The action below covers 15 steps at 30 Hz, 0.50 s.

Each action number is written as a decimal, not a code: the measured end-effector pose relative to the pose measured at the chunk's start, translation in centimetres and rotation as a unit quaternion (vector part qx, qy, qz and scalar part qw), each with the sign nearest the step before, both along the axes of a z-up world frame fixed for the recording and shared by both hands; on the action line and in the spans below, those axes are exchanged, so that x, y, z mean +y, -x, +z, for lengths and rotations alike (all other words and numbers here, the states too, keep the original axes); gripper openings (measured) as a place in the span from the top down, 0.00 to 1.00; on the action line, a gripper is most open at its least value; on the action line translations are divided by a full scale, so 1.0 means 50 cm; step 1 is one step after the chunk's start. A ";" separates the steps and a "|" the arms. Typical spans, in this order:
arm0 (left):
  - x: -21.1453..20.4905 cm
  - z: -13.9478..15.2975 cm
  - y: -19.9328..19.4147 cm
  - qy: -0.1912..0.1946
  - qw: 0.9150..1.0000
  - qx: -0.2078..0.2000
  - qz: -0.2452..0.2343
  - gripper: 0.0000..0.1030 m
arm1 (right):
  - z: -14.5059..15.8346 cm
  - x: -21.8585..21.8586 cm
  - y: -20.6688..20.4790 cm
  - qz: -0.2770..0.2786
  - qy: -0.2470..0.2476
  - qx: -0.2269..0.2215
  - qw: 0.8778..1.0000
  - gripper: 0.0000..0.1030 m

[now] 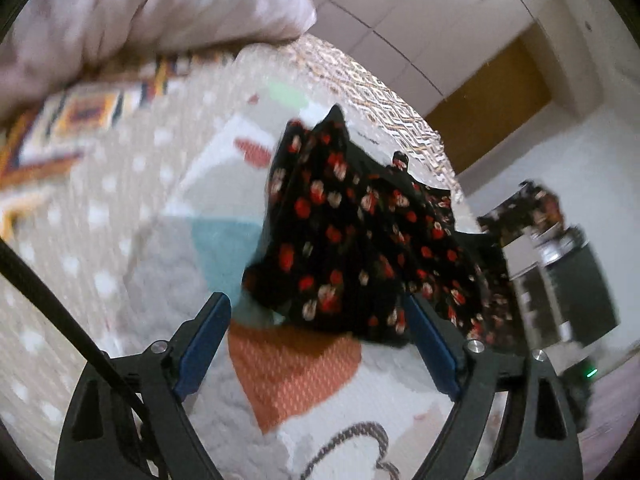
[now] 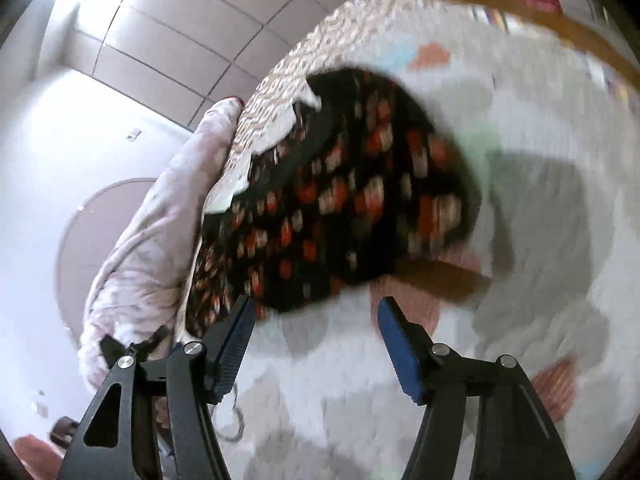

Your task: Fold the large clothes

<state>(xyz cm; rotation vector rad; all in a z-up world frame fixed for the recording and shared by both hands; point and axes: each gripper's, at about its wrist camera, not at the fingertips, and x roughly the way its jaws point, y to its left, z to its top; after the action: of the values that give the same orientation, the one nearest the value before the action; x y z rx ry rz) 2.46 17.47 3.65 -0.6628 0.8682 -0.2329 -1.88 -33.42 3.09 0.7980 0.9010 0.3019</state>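
Note:
A black garment with red and cream flowers [image 1: 352, 240] lies bunched on the patterned bedspread [image 1: 296, 368]. My left gripper [image 1: 320, 304] is open just above the bed, its jaws wide apart either side of the garment's near edge, which overlaps the right finger. In the right wrist view the same garment [image 2: 344, 204] lies in a blurred heap on the bedspread [image 2: 540, 240]. My right gripper [image 2: 316, 308] is open and empty, with the garment's near edge just beyond its fingertips.
A pink-white duvet [image 1: 152, 4] is heaped at the bed's far side and shows again at the left [image 2: 144, 256] of the right wrist view. A dark device [image 1: 576, 280] stands off the bed's right edge. A wooden headboard [image 2: 560, 12] runs behind.

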 end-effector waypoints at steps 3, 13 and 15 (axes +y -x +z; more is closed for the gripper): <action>-0.005 -0.032 0.003 0.051 0.999 0.010 -0.014 0.15 | -0.050 0.014 0.000 -0.011 -0.024 0.016 1.000 0.34; -0.033 -0.067 -0.072 0.104 0.994 0.007 -0.024 0.09 | -0.096 0.010 -0.067 -0.071 -0.076 -0.004 0.995 0.32; -0.032 -0.069 -0.091 0.123 0.992 0.007 -0.019 0.06 | -0.093 0.004 -0.086 -0.082 -0.085 -0.008 0.993 0.31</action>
<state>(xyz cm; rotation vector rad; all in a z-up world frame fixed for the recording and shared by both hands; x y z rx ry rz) 6.98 15.88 0.20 -0.8783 0.8732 -0.3744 2.42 -33.19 -1.56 1.0192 0.7951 0.2417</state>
